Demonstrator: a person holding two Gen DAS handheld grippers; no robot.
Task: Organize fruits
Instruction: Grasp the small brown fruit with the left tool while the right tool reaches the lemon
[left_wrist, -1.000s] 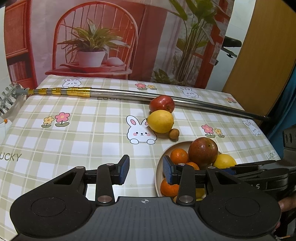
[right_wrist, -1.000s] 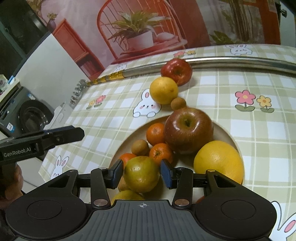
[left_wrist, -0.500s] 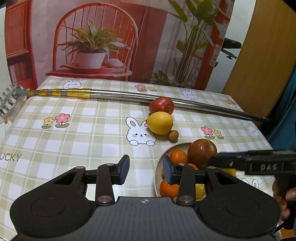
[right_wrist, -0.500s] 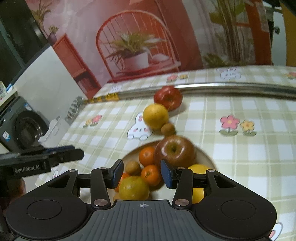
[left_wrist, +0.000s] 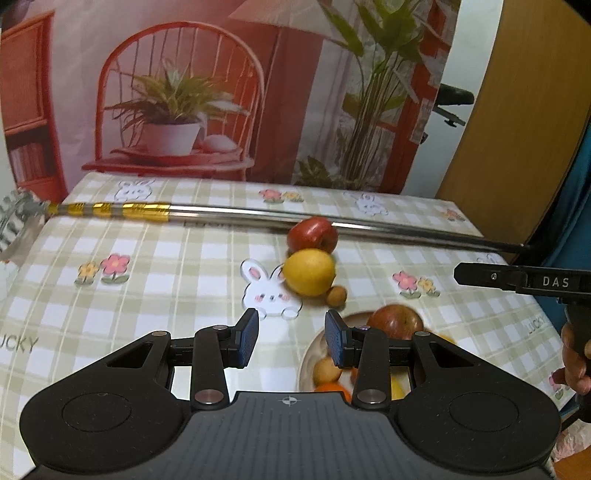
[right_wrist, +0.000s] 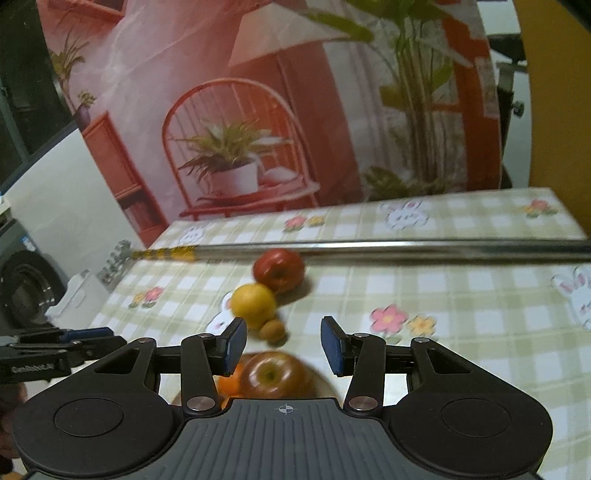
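Note:
A round plate (left_wrist: 308, 360) near the table's front edge holds a big red-green apple (left_wrist: 397, 321) (right_wrist: 275, 374), oranges (right_wrist: 229, 382) and other fruit, mostly hidden behind the grippers. Beyond it on the cloth lie a red apple (left_wrist: 313, 234) (right_wrist: 279, 269), a yellow lemon-like fruit (left_wrist: 309, 271) (right_wrist: 254, 304) and a small brown fruit (left_wrist: 337, 295) (right_wrist: 272, 329). My left gripper (left_wrist: 291, 341) is open and empty, left of the plate. My right gripper (right_wrist: 283, 345) is open and empty, raised above the plate; it also appears at the right edge (left_wrist: 517, 280) of the left wrist view.
A long metal pole (left_wrist: 258, 216) (right_wrist: 369, 249) with a gold band lies across the far side of the checked tablecloth (left_wrist: 147, 280). A printed backdrop stands behind the table. A hand (left_wrist: 574, 354) holds the right gripper. A washing machine (right_wrist: 22, 295) stands at the left.
The right gripper let go of the greenish fruit into the plate, opened wider and lifted up and back. The left gripper tilted up slightly and stayed open.

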